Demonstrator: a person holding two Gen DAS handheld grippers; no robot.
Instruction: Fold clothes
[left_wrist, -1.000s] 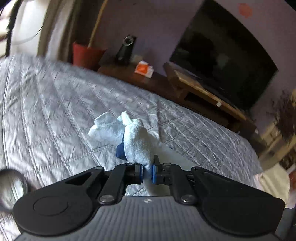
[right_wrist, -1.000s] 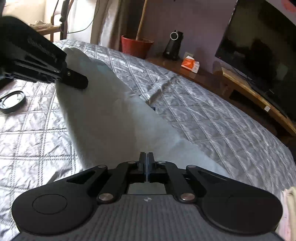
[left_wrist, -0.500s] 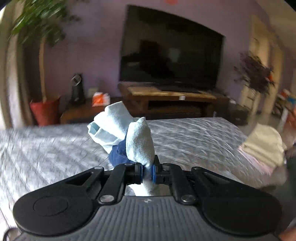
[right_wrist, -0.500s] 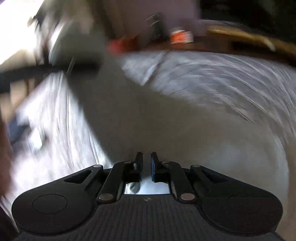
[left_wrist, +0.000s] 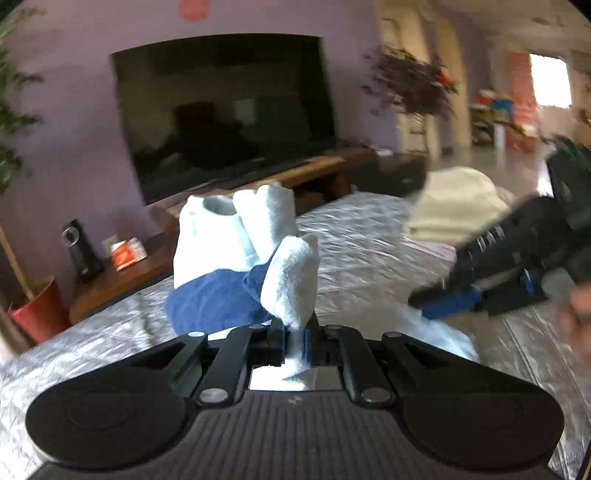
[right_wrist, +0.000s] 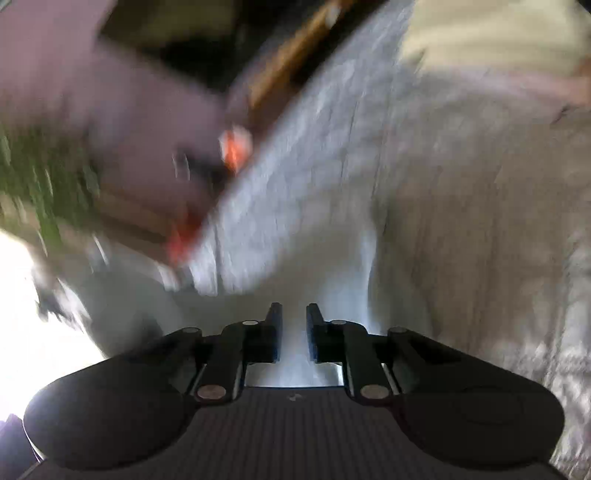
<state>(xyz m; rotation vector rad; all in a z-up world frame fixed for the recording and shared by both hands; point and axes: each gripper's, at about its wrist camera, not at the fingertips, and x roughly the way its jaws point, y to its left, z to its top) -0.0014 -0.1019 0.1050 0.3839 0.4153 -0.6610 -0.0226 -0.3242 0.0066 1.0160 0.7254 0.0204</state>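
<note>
The left gripper (left_wrist: 294, 334) is clamped on the light-blue garment (left_wrist: 255, 258), which bunches upward ahead of it above the quilted bed (left_wrist: 351, 236), while the right gripper (right_wrist: 294, 332), jaws opening with pale cloth blurred between them, lies off to its right.

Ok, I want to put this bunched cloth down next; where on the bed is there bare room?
The bare quilt between the bunched cloth in the left gripper and the cream folded pile is free. The right side is crowded: the right gripper hangs there, jaws opening.
</note>
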